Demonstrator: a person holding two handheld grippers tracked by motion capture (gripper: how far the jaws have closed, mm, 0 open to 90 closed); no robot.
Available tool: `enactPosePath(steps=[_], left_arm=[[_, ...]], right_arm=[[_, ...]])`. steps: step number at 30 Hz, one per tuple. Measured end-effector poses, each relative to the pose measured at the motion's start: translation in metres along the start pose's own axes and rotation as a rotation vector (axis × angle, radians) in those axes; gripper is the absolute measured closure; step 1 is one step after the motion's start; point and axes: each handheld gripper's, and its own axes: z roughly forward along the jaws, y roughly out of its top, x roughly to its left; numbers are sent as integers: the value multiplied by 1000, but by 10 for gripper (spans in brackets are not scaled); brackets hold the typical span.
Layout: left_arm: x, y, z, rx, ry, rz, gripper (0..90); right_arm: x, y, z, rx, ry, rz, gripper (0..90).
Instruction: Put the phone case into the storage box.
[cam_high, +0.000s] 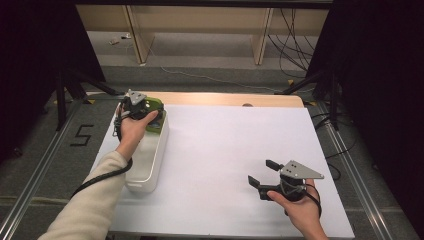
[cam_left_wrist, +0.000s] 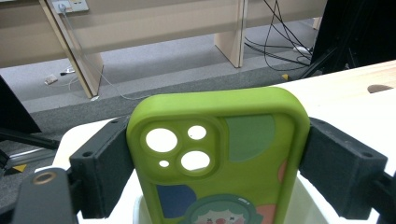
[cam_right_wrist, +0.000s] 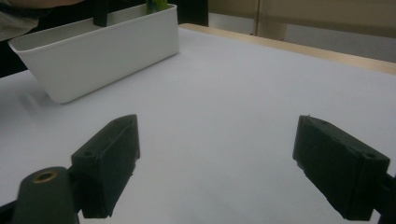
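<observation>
Nearest the person, at the right front of the white table top (cam_high: 220, 165), the right hand (cam_high: 300, 210) holds the right gripper (cam_high: 263, 172) low over the bare surface, its grey three-cornered plate on top and a black cable looping around the wrist. In the right gripper view its two black jaws stand wide apart with nothing between them, only the white surface beyond. Farther in, on the left side of the table, lies a long white plastic bin (cam_high: 150, 167) with rounded corners, set lengthwise away from the person; the same bin (cam_right_wrist: 116, 51) shows in the right gripper view, well apart from that gripper's jaws. A cream sleeve (cam_high: 90, 210) reaches in along the bin, and the left hand (cam_high: 132, 127) holds the left gripper (cam_high: 152, 112) above the bin's far end. The jaws of this gripper are clamped on the two long edges of a lime-green soft phone case (cam_left_wrist: 219, 154) with round camera cut-outs and a cartoon print in blue, teal, pink and white; the black pads (cam_left_wrist: 338, 168) press against its sides. The case stands upright between them, its lower part reaching down into the white bin's far end; whether it touches the bottom cannot be told. Beyond the table lie grey floor, light wooden furniture legs (cam_high: 137, 35) and loose black cables (cam_high: 295, 40).
</observation>
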Motion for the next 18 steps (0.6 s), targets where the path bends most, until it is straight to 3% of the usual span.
enactPosePath(steps=[18], left_arm=[[1,-1,2,3,0,-11,149]], right_arm=[[0,0,0,2,1,0,159]])
